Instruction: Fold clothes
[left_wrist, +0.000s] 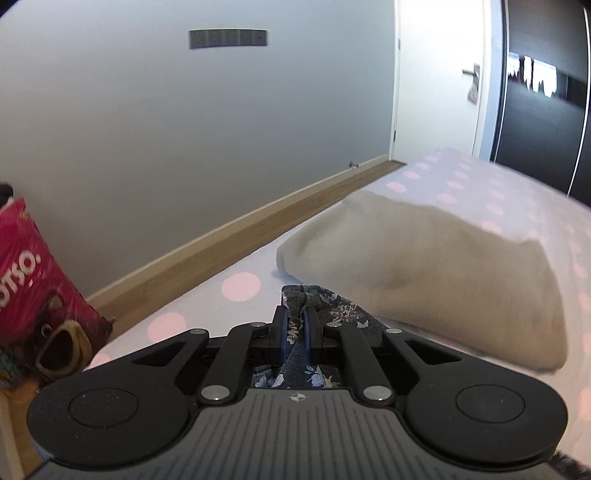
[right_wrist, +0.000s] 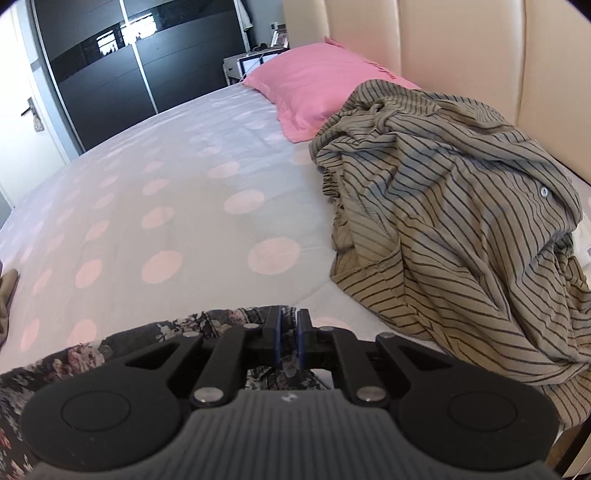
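A dark floral garment (left_wrist: 343, 314) is pinched between the blue pads of my left gripper (left_wrist: 295, 317), which is shut on it and held above the bed. In the right wrist view the same floral garment (right_wrist: 92, 354) trails left and under my right gripper (right_wrist: 288, 325). Its jaws stand nearly together with the cloth's edge at the pads. A beige folded garment (left_wrist: 424, 266) lies on the sheet just beyond the left gripper. A crumpled olive striped shirt (right_wrist: 461, 221) is heaped to the right of the right gripper.
The bed sheet (right_wrist: 166, 184) is pale with pink dots. A pink pillow (right_wrist: 314, 85) rests against the cream headboard (right_wrist: 461, 44). A red printed bag (left_wrist: 37, 288) stands at the left by the wooden bed edge (left_wrist: 221, 243). A dark wardrobe (right_wrist: 110, 66) stands beyond.
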